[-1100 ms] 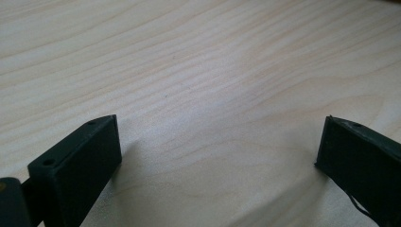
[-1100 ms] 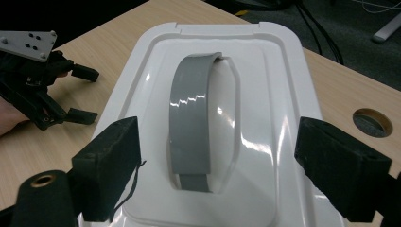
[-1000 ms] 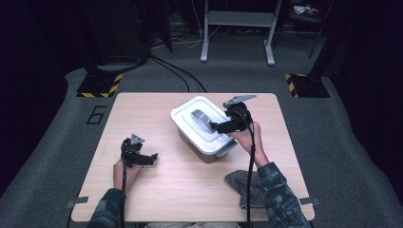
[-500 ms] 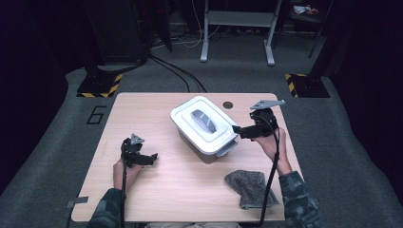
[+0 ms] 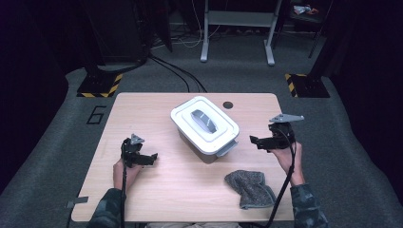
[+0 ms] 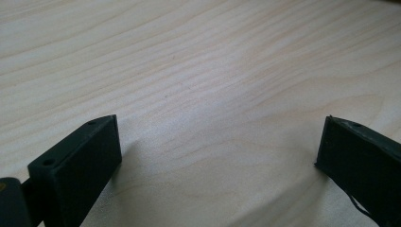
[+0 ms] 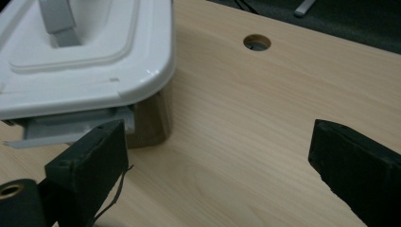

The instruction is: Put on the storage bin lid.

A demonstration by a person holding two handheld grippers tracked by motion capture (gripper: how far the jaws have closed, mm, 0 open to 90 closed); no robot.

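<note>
A white lidded box (image 5: 204, 127) with a grey handle (image 5: 203, 118) stands in the middle of the wooden table (image 5: 180, 190). My right gripper (image 5: 254, 141) hovers just right of the box and points at its grey side latch (image 5: 227, 148). Its jaws have just been opening and nothing lies between them. In the right gripper view the box (image 7: 85, 56) and its latch (image 7: 71, 130) sit left of the open right gripper (image 7: 217, 161). My left gripper (image 5: 151, 156) rests low at the table's left, open over bare wood, as the left gripper view confirms for that gripper (image 6: 217, 156).
A crumpled grey cloth (image 5: 250, 187) lies near the front edge, below the right hand. A round cable hole (image 5: 228, 105) sits behind the box, and the right gripper view shows the same hole (image 7: 257, 42). Dark floor, cables and stand legs lie beyond the table.
My right gripper has drawn away from the box lid, rightward and slightly down, to the box's right side, with its jaws wider. The left gripper has stayed put.
</note>
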